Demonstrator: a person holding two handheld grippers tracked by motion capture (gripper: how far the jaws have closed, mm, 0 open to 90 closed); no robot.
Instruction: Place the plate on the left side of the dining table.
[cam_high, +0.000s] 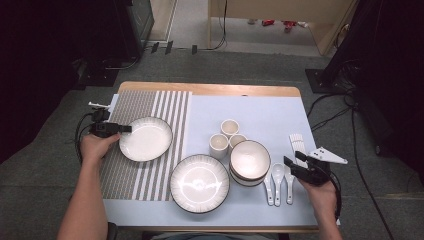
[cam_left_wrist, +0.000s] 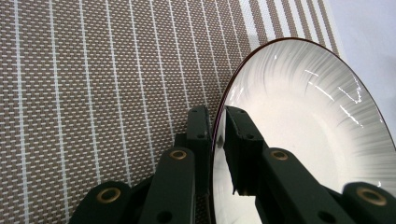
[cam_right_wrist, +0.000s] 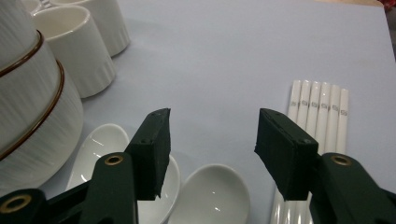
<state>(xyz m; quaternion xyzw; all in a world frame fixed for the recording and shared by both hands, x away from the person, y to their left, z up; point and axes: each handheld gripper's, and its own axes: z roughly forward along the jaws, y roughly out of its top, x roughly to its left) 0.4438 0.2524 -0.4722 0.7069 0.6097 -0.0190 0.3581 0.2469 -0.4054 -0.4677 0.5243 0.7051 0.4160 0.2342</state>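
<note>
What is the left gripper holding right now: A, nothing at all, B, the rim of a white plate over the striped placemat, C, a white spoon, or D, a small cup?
B: in the left gripper view the left gripper has its jaws closed on the rim of the white plate, with the striped placemat beneath.

Plate (cam_left_wrist: 303, 140) in my left hand-held gripper (cam_left_wrist: 217, 135): glazed ceramic, glossy white with fine radial ribbing and a thin dark rim. Placemat (cam_left_wrist: 93, 84): coarse woven cloth, matt, brown with white stripes. My right hand-held gripper (cam_right_wrist: 212, 149): matt black plastic, brass-coloured rivets. Spoons (cam_right_wrist: 212, 196): smooth, shiny white ceramic. Stacked bowls (cam_right_wrist: 28, 102): ribbed white glaze, brown rims. Chopsticks (cam_right_wrist: 317, 112): smooth white. Worktop (cam_high: 210, 89): wood edge, under a matt pale-blue sheet (cam_right_wrist: 233, 56).
</note>
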